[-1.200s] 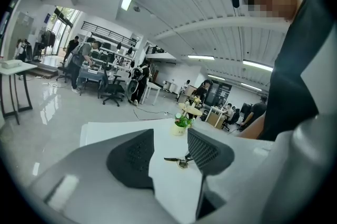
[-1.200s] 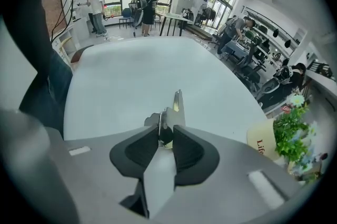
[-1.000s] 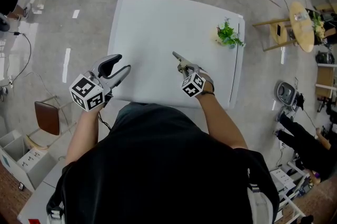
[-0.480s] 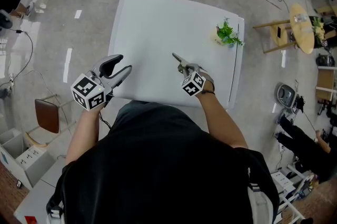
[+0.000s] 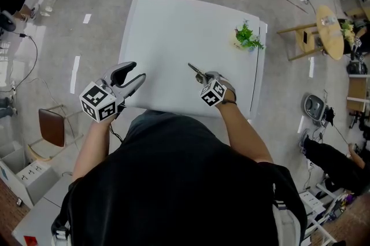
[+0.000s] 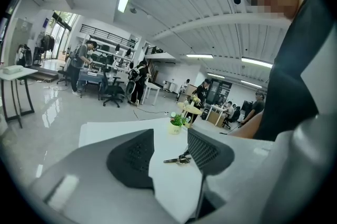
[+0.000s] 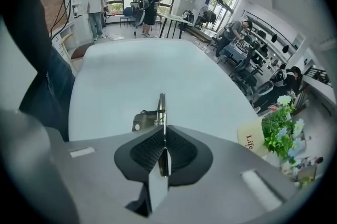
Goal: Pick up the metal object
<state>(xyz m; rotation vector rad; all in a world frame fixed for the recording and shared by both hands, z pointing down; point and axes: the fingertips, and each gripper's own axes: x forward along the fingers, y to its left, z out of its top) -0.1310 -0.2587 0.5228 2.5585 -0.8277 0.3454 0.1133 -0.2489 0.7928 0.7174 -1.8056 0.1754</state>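
The metal object (image 7: pixel 160 108) is a thin silvery piece with a flat tab, on the white table (image 5: pixel 173 25) near its front edge. My right gripper (image 7: pixel 162 136) points steeply down and has just closed its jaws on the object, whose tip sticks out past the pads. In the head view the metal object (image 5: pixel 194 70) juts out to the upper left of the right gripper (image 5: pixel 203 78). My left gripper (image 5: pixel 132 73) is open and holds nothing, at the table's front left edge. Between the left gripper's (image 6: pixel 168 150) jaws the metal object (image 6: pixel 176 160) shows farther off.
A small potted plant (image 5: pixel 247 36) with a cream label stands at the table's far right corner. Around the table are a brown chair (image 5: pixel 52 128) on the left, a round wooden table (image 5: pixel 330 28) on the right, and people at desks in the background.
The right gripper's fingers have drawn together onto the metal object. The left gripper has edged a little toward the table.
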